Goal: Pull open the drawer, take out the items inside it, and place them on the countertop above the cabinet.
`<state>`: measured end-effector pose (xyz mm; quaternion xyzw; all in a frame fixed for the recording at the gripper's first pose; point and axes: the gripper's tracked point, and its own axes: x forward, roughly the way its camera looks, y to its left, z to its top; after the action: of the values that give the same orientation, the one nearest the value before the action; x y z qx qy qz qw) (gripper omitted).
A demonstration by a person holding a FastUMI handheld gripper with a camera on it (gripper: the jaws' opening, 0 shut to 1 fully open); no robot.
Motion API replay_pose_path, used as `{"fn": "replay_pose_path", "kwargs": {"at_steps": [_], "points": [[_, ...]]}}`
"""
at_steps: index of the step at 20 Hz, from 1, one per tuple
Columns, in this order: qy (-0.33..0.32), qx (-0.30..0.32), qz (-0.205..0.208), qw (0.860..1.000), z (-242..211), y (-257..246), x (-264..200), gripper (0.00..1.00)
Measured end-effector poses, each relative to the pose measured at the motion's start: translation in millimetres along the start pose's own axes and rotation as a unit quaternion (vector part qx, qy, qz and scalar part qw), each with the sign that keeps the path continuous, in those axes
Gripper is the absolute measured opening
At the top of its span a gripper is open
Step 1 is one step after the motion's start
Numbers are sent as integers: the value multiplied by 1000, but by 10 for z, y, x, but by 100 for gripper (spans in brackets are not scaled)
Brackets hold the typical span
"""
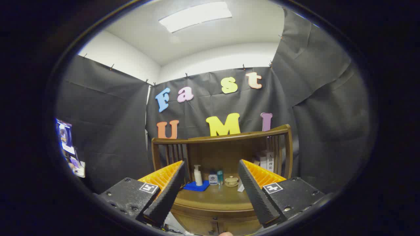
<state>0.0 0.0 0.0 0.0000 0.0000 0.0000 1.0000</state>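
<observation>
My gripper is open, its two fingers spread wide with nothing between them. Beyond the fingers stands a wooden cabinet with a curved countertop and a railed back. On the countertop, between the fingers in the view, stand a white pump bottle on a blue cloth, two small bottles and a small lidded cup. The cabinet's front shows just under the countertop's edge, low between the fingers; its drawer looks shut, with small knobs barely visible.
A white box or book stands at the back right of the countertop against the wooden rail. Black cloth walls surround the cabinet. Some colourful items sit far off to the left.
</observation>
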Motion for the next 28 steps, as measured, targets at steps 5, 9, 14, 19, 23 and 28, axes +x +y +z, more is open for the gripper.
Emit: {"fn": "replay_pose_path", "kwargs": {"at_steps": [5, 9, 14, 19, 23, 28], "points": [[7, 1, -11, 1000, -57, -44, 36, 100], [11, 6, -19, 1000, -100, -85, 67, 100], [23, 9, -31, 999, -299, -148, 125, 100], [55, 27, -33, 998, -746, -147, 261, 100], [88, 33, -24, 995, -1273, -65, 411, 97], [139, 21, -37, 989, -2124, -106, 576, 96]]}}
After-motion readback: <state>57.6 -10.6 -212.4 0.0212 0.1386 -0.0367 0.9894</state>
